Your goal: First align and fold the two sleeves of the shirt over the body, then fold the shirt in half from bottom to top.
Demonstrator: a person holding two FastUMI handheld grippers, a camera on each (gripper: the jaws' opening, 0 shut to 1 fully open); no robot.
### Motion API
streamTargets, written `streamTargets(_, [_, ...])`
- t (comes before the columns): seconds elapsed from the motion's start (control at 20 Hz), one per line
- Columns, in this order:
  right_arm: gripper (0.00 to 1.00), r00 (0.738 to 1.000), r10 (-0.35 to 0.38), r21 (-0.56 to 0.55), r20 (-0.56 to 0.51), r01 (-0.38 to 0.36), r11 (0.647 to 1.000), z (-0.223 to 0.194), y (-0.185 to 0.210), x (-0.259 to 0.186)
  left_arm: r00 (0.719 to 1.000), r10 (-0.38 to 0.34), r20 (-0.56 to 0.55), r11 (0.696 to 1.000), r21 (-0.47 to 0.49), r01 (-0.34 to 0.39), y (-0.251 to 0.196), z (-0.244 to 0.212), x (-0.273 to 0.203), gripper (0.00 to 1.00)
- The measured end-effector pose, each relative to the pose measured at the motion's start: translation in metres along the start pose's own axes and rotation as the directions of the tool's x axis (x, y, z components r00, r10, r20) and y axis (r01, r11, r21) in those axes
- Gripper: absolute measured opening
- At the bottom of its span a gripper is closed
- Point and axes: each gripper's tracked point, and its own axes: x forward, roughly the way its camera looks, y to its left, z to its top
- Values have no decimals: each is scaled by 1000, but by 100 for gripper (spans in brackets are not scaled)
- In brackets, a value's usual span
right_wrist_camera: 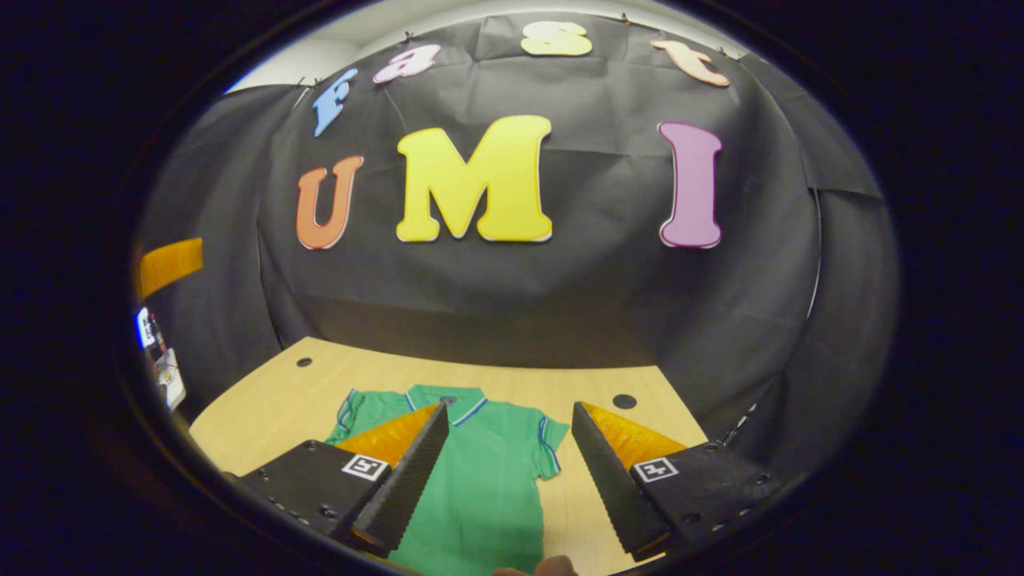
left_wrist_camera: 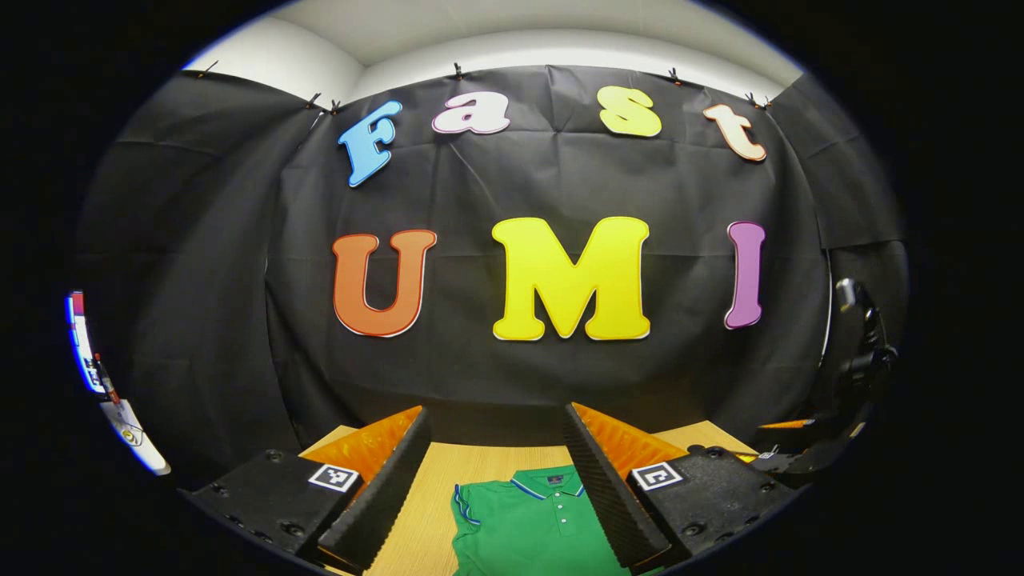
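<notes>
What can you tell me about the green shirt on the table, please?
The green shirt is a short-sleeved polo with blue-and-white trim on collar and sleeve cuffs, a buttoned placket and a small patch inside the collar. It looks like knit fabric. It lies flat, front up, unfolded, sleeves spread, collar toward the booth wall, on the wooden table. Nothing grips it.

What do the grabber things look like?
The left gripper and right gripper look alike: two long wedge-shaped jaws with ribbed, saw-like inner faces and shiny see-through backs. Each jaw sits on a black block with screws and a small square black-and-white marker.
</notes>
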Motion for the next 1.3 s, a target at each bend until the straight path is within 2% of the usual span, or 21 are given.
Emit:
streamTargets(0.35, [95,983,15,25,-181,-11,1000,-64,-37,108,999,41,-29,999,17,-40,-8,-10,37,100])
streamTargets(0.55, [95,957,44,57,-288,-29,998,-107,-47,154,997,40,-69,999,39,-38,-20,-22,52,100])
streamTargets(0.75, [95,931,25,63,-365,-2,998,-146,-59,188,995,21,-98,999,29,-18,-31,-30,56,100])
streamTargets(0.85, [92,915,25,63,-402,0,998,-162,-59,198,993,30,-118,999,41,-25,-28,-35,57,100])
streamTargets(0.95, [85,900,35,74,-434,-4,997,-173,-57,203,992,36,-124,998,48,-30,-25,-36,59,100])
streamTargets(1.05, [73,890,45,80,-454,-10,997,-179,-54,205,991,41,-129,998,61,-33,-22,-37,62,100])
streamTargets(1.1, [60,883,49,86,-467,-9,996,-180,-54,204,990,41,-135,998,61,-33,-21,-39,63,100])
streamTargets(1.15, [54,876,52,95,-479,-7,995,-184,-53,204,989,33,-144,998,51,-26,-23,-43,64,100])
streamTargets(1.2, [52,880,53,101,-472,-6,995,-181,-53,205,988,28,-152,999,38,-22,-24,-46,64,100])
streamTargets(1.3, [24,873,44,104,-486,8,995,-182,-55,207,985,22,-171,1000,11,-21,-26,-51,63,100])
